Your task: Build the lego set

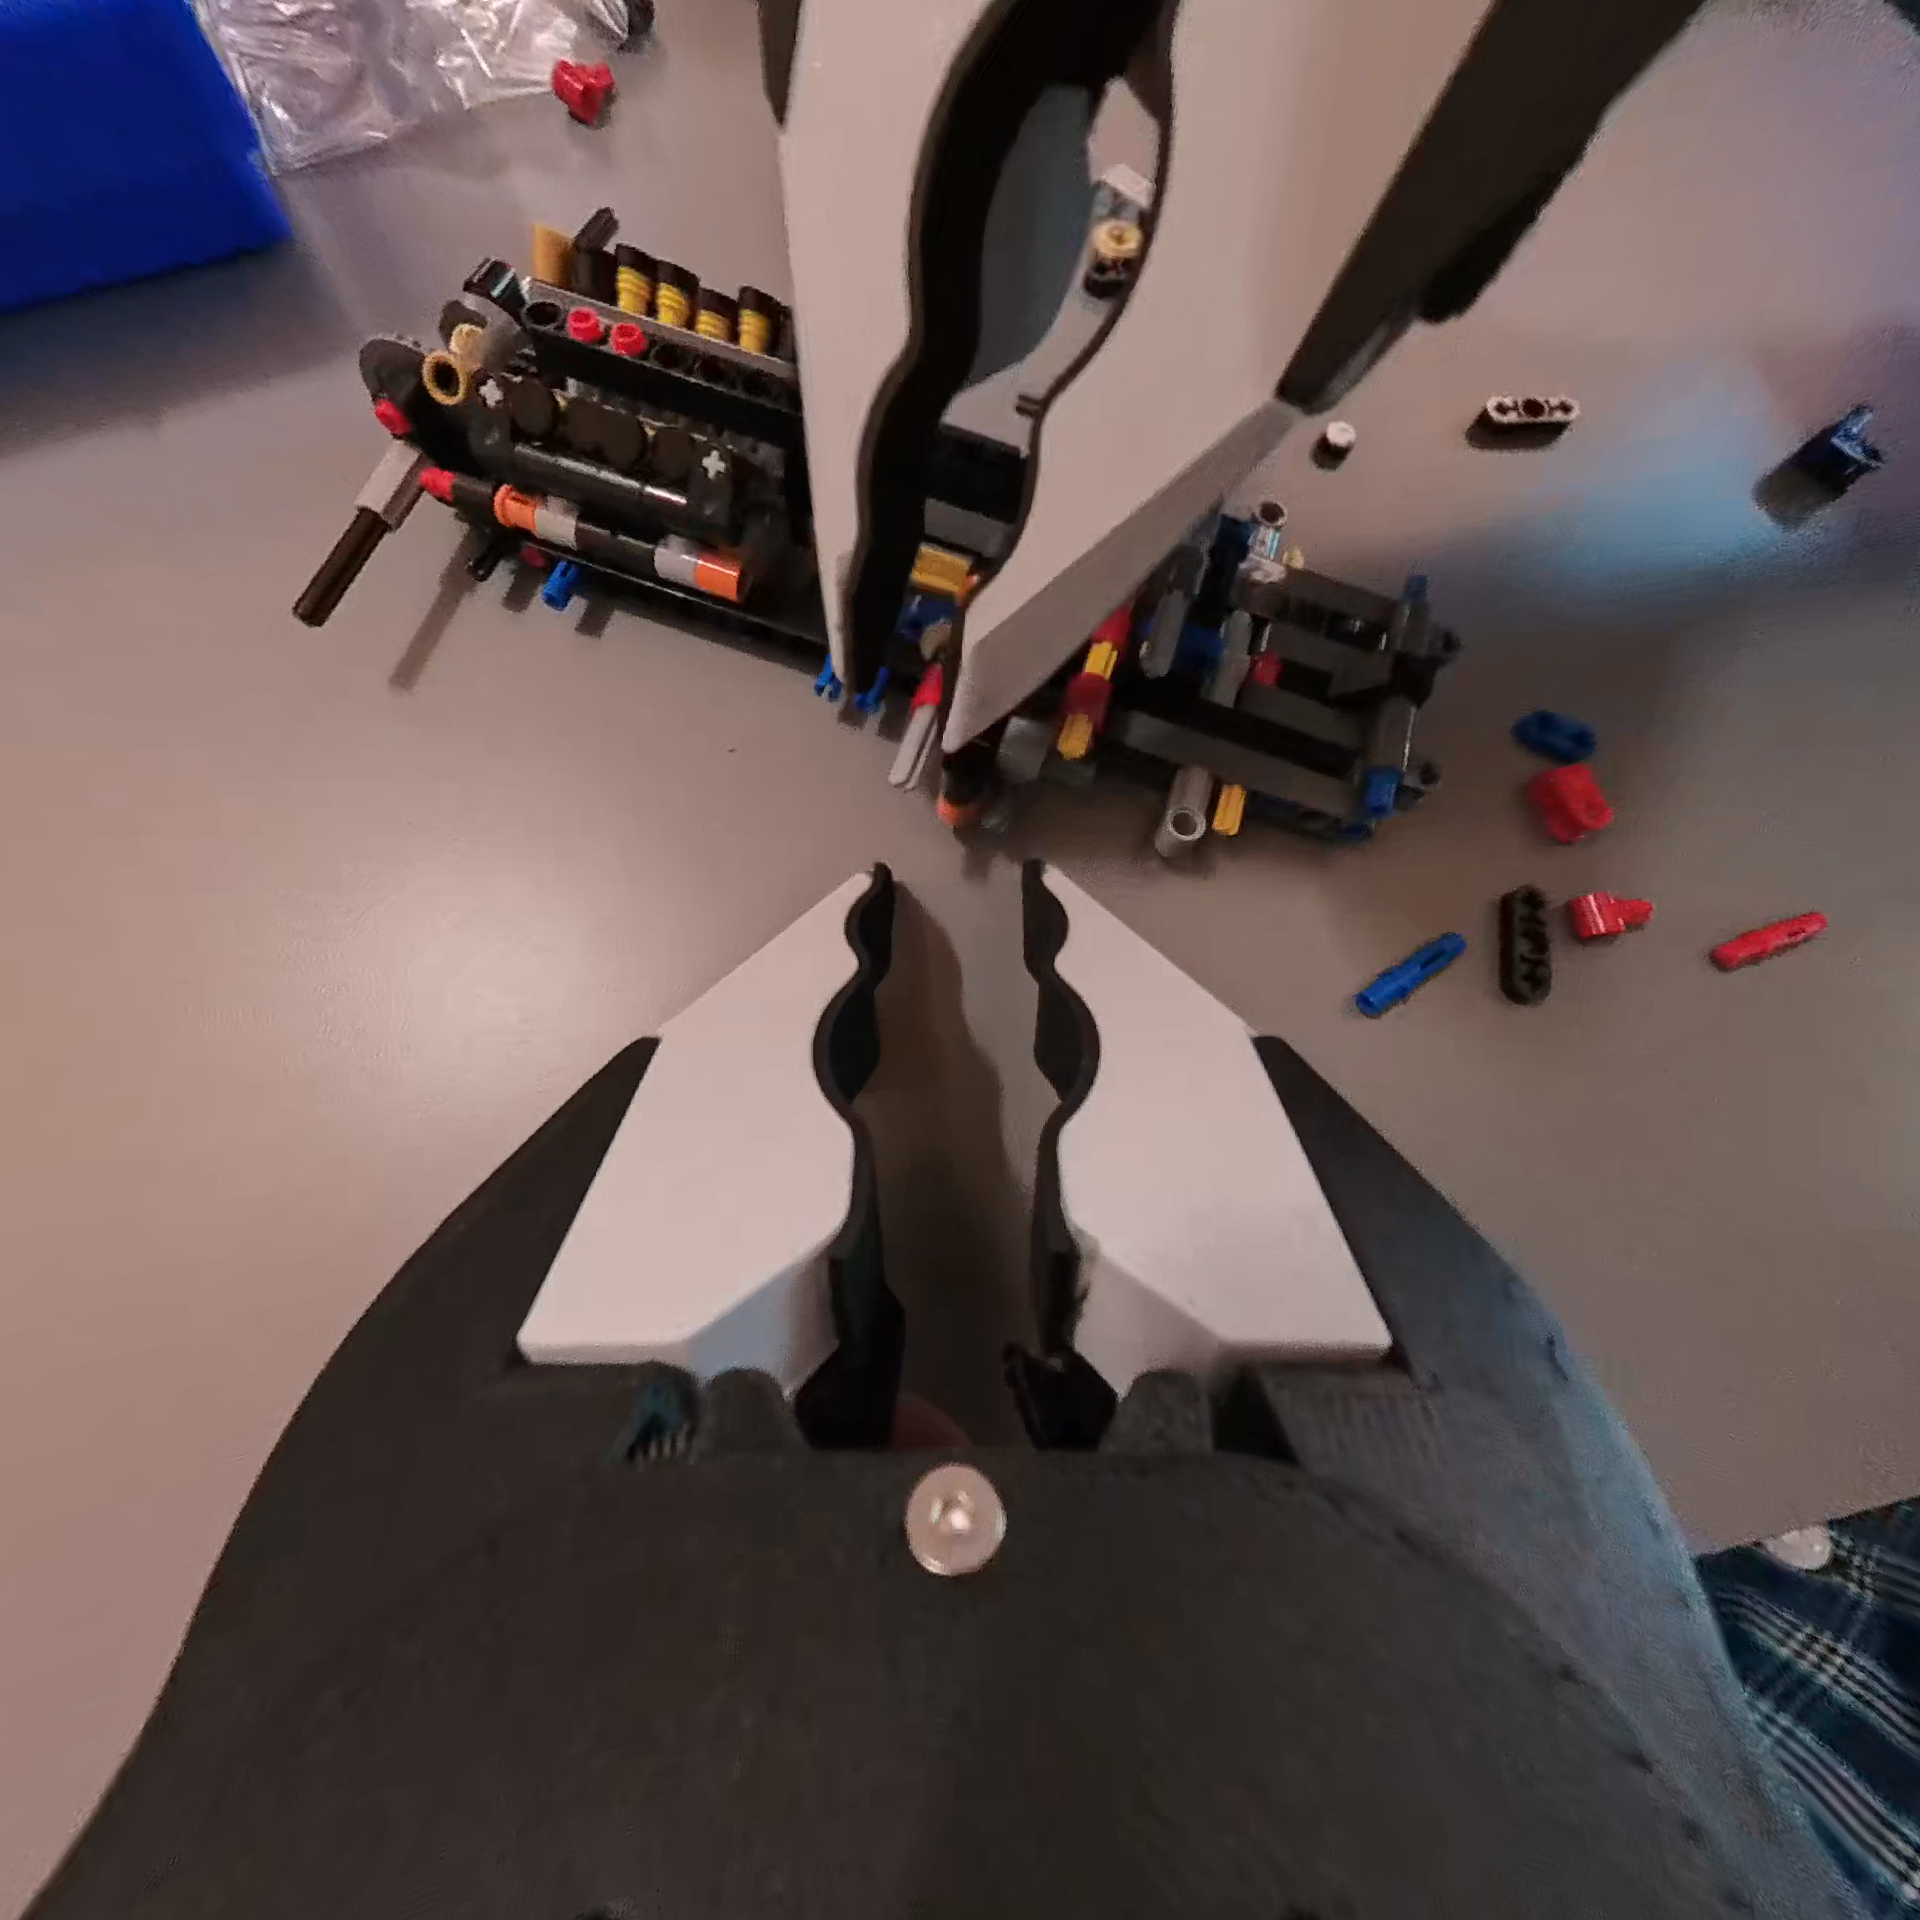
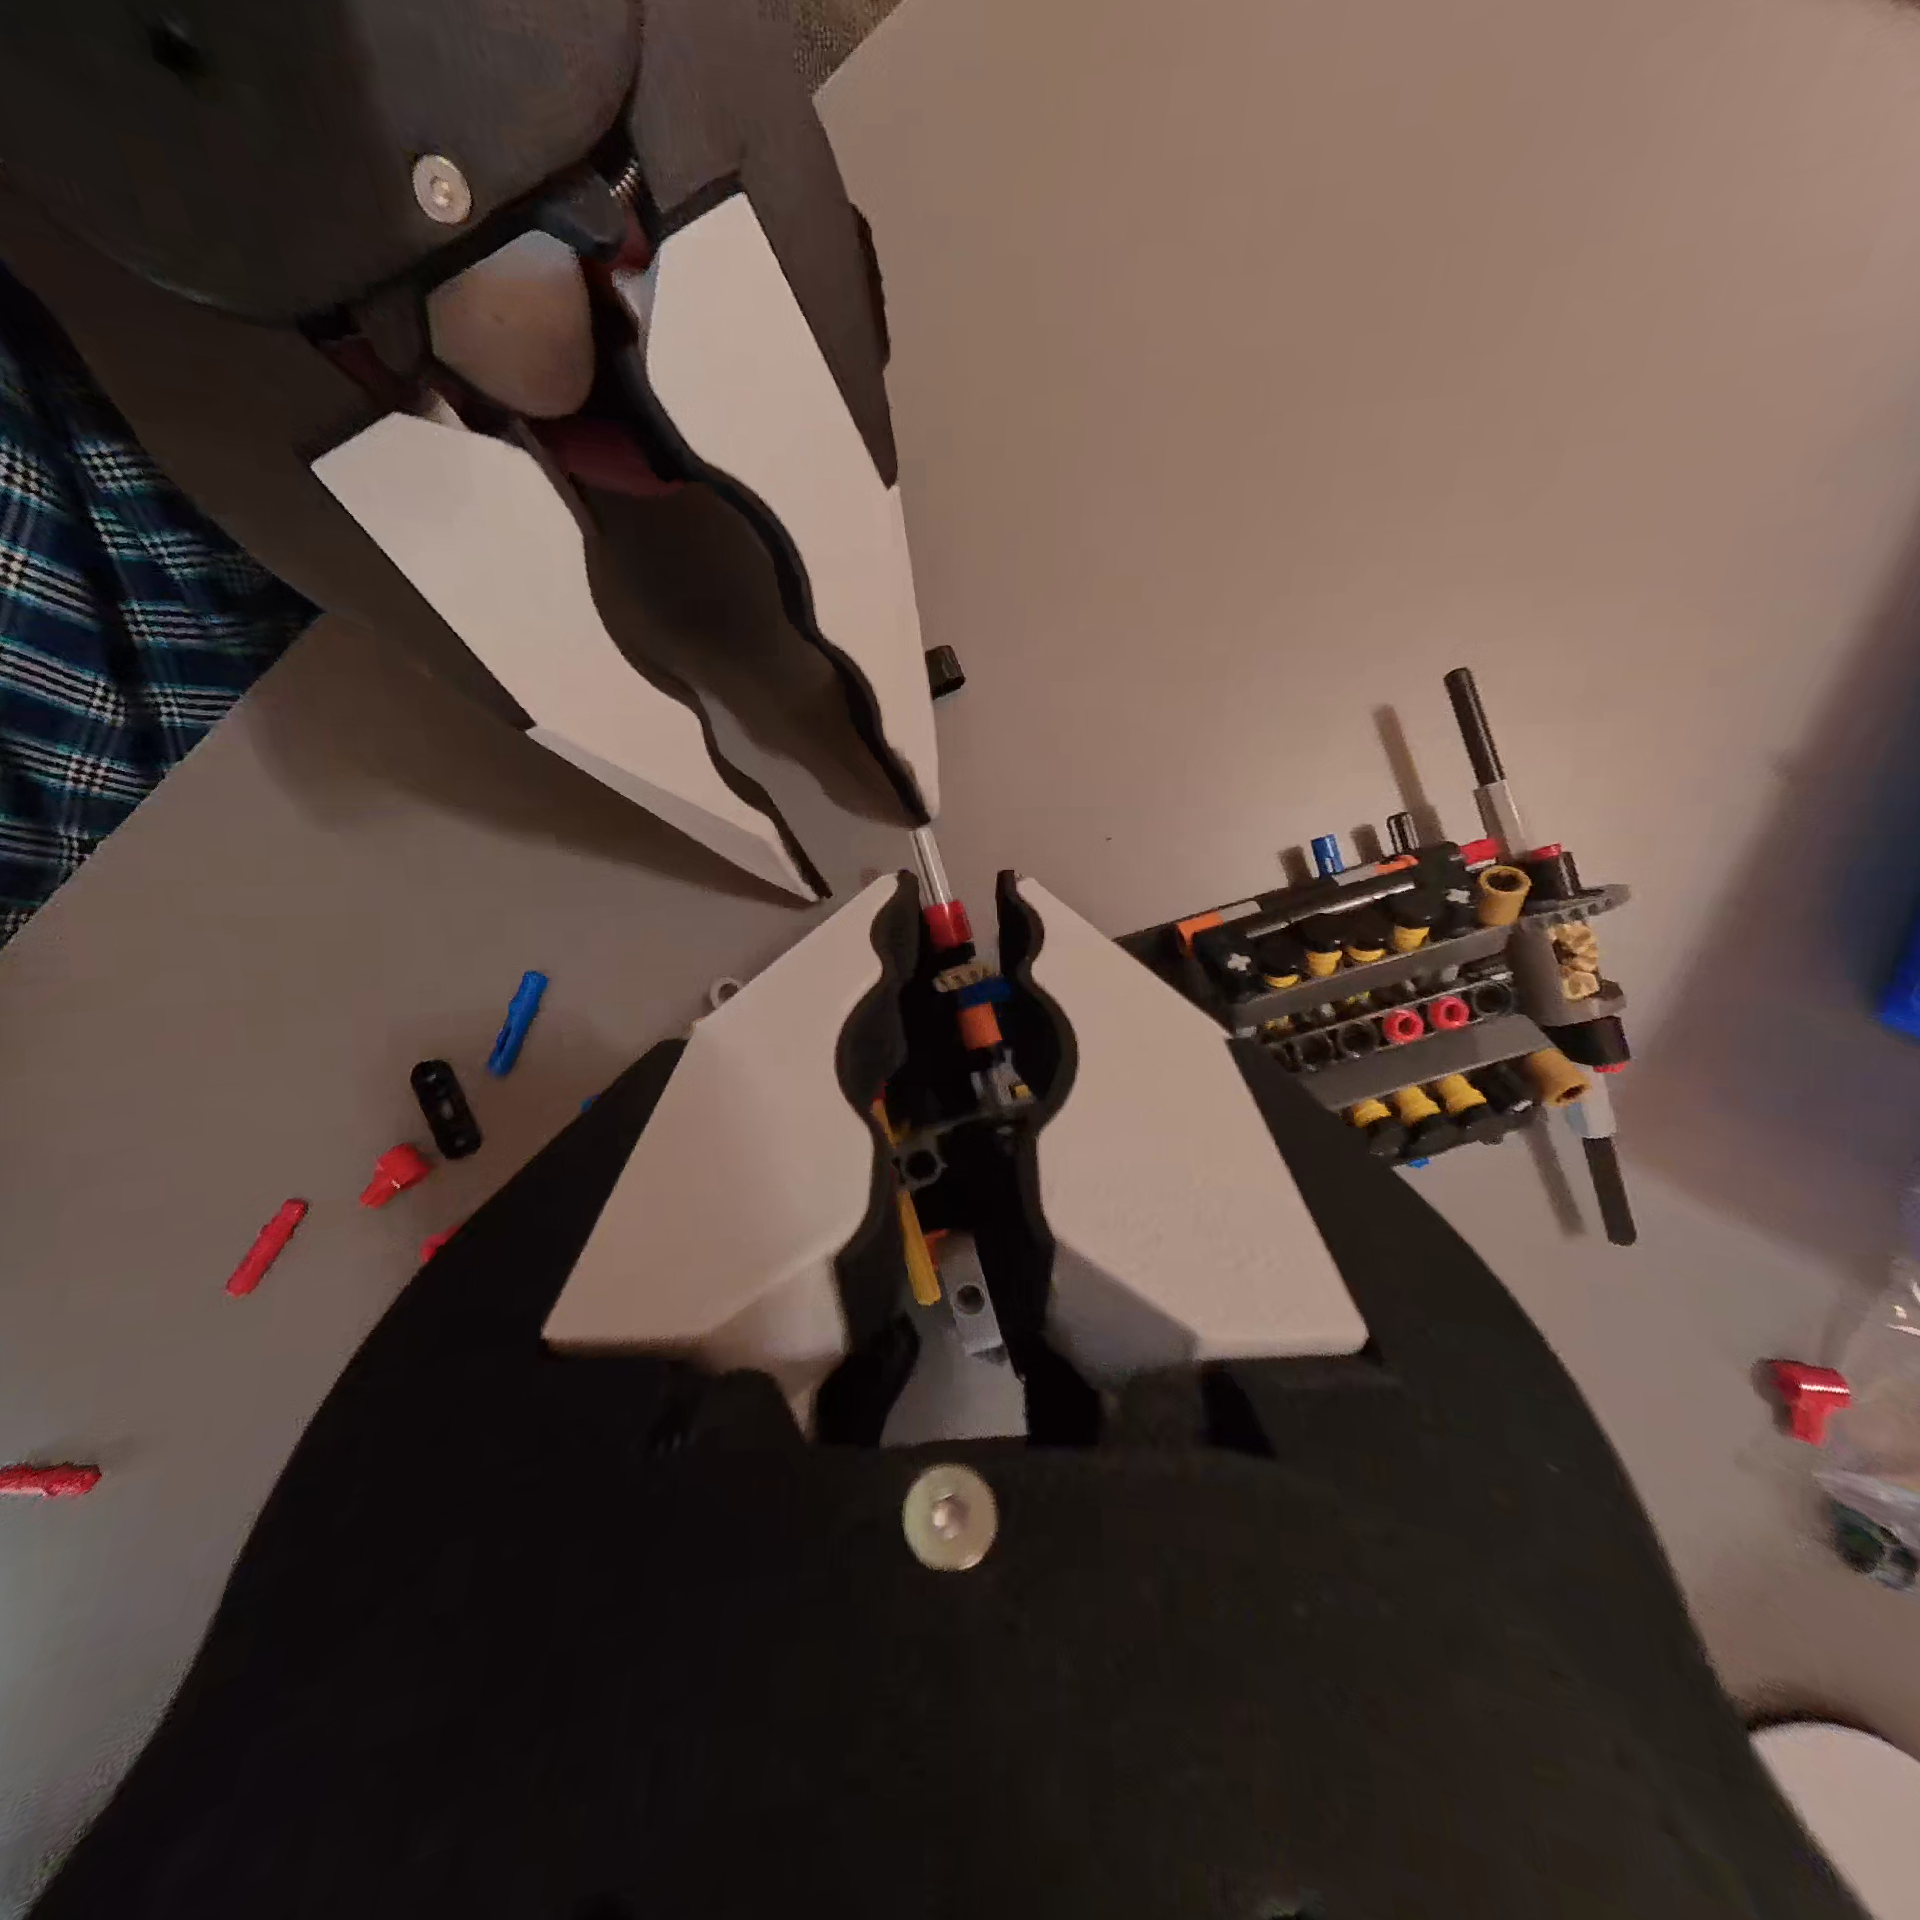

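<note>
The grey tabletop (image 1: 312, 987) carries everything. Beyond the left claw (image 1: 956, 883), up and to its left, lies the large dark lego assembly (image 1: 603, 447), with yellow springs and red pins along its top. The right claw (image 1: 904, 686) comes down from above onto the middle of the build, its jaws narrowed around a small section (image 2: 956, 1049) with a red-collared grey axle (image 2: 928, 868) sticking out past the tips; whether it truly pinches is hard to tell. The left claw stands narrowly parted with nothing between its jaws, its tips just short of that axle. Right of the left claw sits the smaller blocky part (image 1: 1278, 696) of the build. Farther right are loose pieces: red pins (image 1: 1766, 940), a blue pin (image 1: 1410, 971), a black beam (image 1: 1524, 943). Far upper left, a blue bin (image 1: 114, 145) and a crumpled clear bag (image 1: 384, 62); their contents are unclear.
</note>
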### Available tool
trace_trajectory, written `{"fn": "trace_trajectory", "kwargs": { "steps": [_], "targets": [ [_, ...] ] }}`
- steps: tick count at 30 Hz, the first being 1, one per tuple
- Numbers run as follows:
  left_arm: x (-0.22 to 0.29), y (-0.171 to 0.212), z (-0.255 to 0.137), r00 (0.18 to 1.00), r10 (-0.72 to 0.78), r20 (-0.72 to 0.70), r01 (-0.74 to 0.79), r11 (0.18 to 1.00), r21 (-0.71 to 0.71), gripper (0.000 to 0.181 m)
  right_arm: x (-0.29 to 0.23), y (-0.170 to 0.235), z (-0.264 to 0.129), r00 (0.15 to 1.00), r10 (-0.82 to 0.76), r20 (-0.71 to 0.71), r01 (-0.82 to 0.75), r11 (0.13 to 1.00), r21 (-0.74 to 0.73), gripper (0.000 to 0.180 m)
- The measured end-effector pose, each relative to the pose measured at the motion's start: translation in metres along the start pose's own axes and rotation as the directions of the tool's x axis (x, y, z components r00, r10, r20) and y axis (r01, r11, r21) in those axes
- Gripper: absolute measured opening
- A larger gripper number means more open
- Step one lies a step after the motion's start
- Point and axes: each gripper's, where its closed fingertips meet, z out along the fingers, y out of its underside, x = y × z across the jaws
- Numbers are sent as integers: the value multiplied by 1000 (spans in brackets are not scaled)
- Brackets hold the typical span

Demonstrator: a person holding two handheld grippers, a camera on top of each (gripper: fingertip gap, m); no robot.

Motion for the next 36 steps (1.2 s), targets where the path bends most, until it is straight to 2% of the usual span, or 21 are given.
{"fn": "trace_trajectory", "kwargs": {
  "steps": [5, 9, 13, 19, 22, 29, 36],
  "targets": [
    [-1, -16, -10, 999, 32, 24, -34, 996, 87, 22, 3, 8, -2, 997, -67, 26, 68, 996, -50, 16],
    [7, -15, -6, 1000, 29, -12, -28, 998, 61, 25, 4, 5, 0, 996, -83, 40, 85, 996, -41, 13],
    [7, -15, 1, 999, 50, 18, -51, 998, 42, 28, 3, 7, 5, 995, -85, 59, 86, 996, -22, 7],
    [4, -14, 8, 1000, 27, 1, -27, 1000, 10, 24, 4, 8, 7, 997, -55, 57, 56, 998, -8, 5],
    [6, -12, 12, 999, 23, -26, -24, 1000, -17, 32, 6, 7, 7, 998, -45, 49, 45, 999, 3, 5],
    [-1, -12, 15, 996, 89, 23, -88, 995, -36, 24, 9, 7, 6, 999, -47, -1, 47, 998, 42, 4],
    [-1, -13, 17, 991, 130, 38, -128, 991, -36, 24, 12, 8, 5, 999, -21, -44, 23, 999, 47, 4]
  ]
}}
